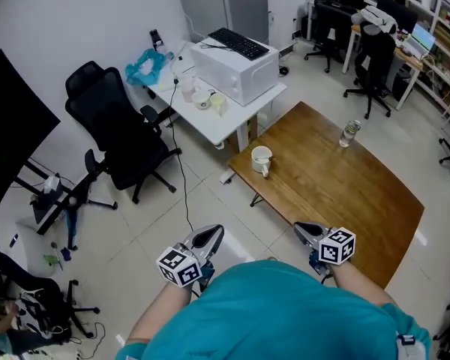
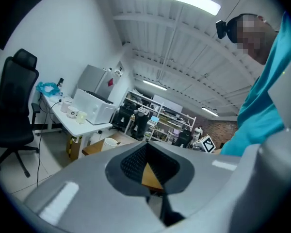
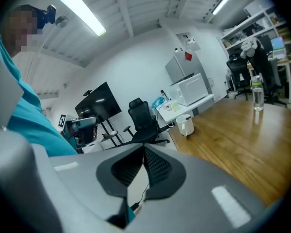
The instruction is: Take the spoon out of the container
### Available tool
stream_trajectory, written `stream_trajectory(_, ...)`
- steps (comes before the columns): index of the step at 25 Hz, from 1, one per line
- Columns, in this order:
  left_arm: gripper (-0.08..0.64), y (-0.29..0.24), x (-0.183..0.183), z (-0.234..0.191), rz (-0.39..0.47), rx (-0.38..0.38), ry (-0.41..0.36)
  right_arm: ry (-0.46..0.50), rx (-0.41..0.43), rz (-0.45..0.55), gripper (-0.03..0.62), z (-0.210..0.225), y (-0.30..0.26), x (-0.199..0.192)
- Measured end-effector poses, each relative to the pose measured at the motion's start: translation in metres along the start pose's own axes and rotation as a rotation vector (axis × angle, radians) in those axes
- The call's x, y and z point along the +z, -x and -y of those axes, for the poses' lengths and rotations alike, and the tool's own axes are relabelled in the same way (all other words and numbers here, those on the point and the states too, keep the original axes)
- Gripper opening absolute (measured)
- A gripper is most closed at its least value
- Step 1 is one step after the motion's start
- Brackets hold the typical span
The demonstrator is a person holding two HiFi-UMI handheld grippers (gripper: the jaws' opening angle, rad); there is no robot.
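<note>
Presently: left hand-held gripper clenched, empty; right hand-held gripper clenched, empty; white mug stands on wooden surface, well apart.

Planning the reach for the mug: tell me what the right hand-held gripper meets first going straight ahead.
Likely the black office chair, though depth is unclear: the shut right hand-held gripper points left of the white mug and the wooden table's edge.

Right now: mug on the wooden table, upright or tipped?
Upright. The mug stands on its base near a corner of the wooden table, open mouth facing up in the head view.
</note>
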State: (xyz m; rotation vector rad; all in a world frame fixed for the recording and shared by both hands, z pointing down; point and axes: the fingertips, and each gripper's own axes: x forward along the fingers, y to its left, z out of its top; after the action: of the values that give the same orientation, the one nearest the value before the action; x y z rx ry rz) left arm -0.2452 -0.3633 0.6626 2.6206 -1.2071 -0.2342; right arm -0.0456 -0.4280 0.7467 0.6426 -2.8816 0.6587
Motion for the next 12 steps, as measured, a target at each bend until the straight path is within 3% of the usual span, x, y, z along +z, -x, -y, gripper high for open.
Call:
stream_trajectory(4,0.002,-0.045,0.004,-0.038,0.001,0.078,0.028,-0.012,0.064,-0.073,0.006,0.059,-0.051,0.018)
stream_trajectory(7,0.002,-0.066,0.002,-0.068,0.001,0.106,0.051,-0.082,0.080,-0.114,0.039,0.099,-0.085,0.017)
stream_trajectory(12,0.003,-0.093,-0.019,-0.138,-0.002,0.074,0.077,-0.235,-0.006,-0.130,0.051,0.184,-0.152,0.021)
